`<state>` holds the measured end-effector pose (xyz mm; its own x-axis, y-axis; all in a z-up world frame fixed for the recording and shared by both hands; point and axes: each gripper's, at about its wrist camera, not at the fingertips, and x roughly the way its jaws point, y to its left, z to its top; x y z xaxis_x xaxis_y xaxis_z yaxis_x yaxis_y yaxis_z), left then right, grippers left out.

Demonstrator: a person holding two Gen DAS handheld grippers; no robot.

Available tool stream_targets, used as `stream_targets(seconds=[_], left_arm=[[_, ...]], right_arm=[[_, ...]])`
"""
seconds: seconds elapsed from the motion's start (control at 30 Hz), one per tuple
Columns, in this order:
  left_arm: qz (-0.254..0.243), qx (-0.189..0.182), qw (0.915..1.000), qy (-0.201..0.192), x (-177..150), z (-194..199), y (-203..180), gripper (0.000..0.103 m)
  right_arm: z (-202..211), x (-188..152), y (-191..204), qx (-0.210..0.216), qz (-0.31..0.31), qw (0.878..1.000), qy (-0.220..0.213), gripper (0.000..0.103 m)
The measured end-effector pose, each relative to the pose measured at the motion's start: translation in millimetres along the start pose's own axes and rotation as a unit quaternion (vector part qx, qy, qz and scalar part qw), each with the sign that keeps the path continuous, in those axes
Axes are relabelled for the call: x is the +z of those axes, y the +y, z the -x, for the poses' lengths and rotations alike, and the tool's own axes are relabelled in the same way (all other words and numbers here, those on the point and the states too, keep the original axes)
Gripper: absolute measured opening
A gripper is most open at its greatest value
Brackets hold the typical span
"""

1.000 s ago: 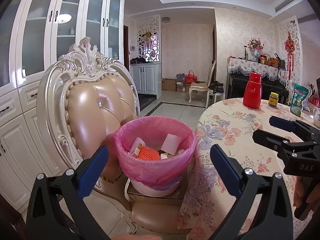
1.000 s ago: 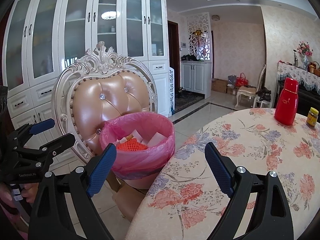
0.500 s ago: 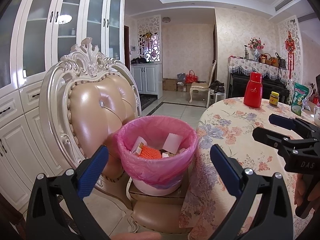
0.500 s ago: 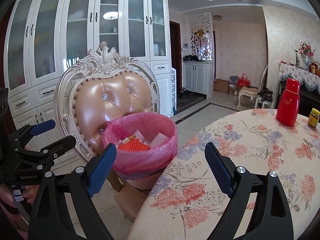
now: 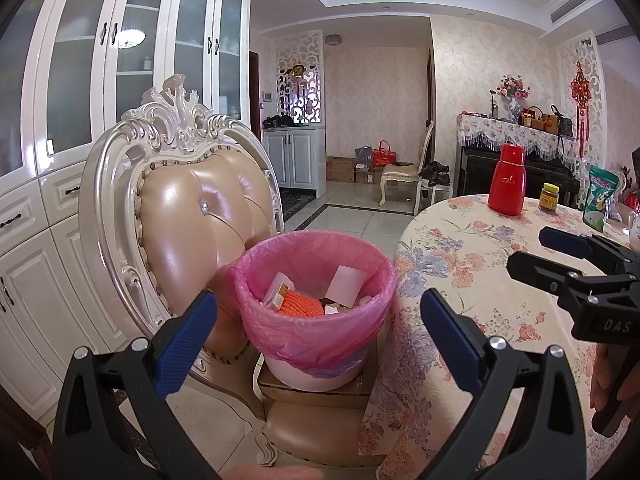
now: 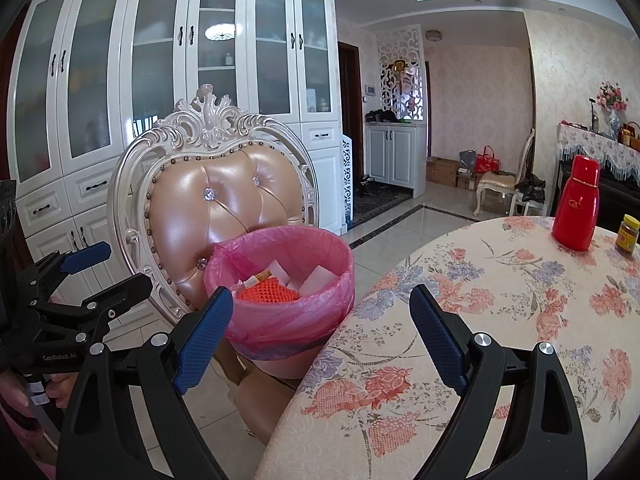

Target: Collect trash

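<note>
A white bin with a pink liner point(image 5: 316, 320) stands on a cardboard box on the seat of an ornate chair point(image 5: 188, 216), beside the round table. It holds an orange foam net point(image 5: 300, 305) and white scraps. It also shows in the right wrist view point(image 6: 288, 304). My left gripper point(image 5: 318, 320) is open and empty, just in front of the bin. My right gripper point(image 6: 320, 324) is open and empty, over the table edge next to the bin. Each gripper shows in the other's view: the right one point(image 5: 560, 260), the left one point(image 6: 96, 268).
The table has a floral cloth point(image 6: 500, 320). On it stand a red thermos point(image 5: 507, 180), a yellow-lidded jar point(image 5: 549, 198) and a green packet point(image 5: 600, 200). White cabinets point(image 6: 160, 100) line the wall behind the chair. Tiled floor leads to a far chair point(image 5: 404, 176).
Both cameras have drifted slightly, so the bin and chair sit a little further right in each view. Both grippers stay open and empty.
</note>
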<state>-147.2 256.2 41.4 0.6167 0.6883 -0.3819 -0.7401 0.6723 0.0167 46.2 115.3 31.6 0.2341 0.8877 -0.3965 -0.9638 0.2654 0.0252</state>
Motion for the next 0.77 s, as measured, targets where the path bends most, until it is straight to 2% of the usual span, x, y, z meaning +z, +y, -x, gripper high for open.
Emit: stream_targets(seconds=[0.33,0.77], left_arm=[[-0.007,-0.015,0.9997,0.016,-3.7,-7.8,-2.2,0.098],[-0.009,0.0,0.9999,0.006,-4.8,-7.7,1.8,0.098]], right_arm=[[0.4,0.1,0.3,0.001,0.0,1.0,0.0,0.085],[-1.0,0.1,-0.4,-0.001,0.001,1.0,0.003,0.085]])
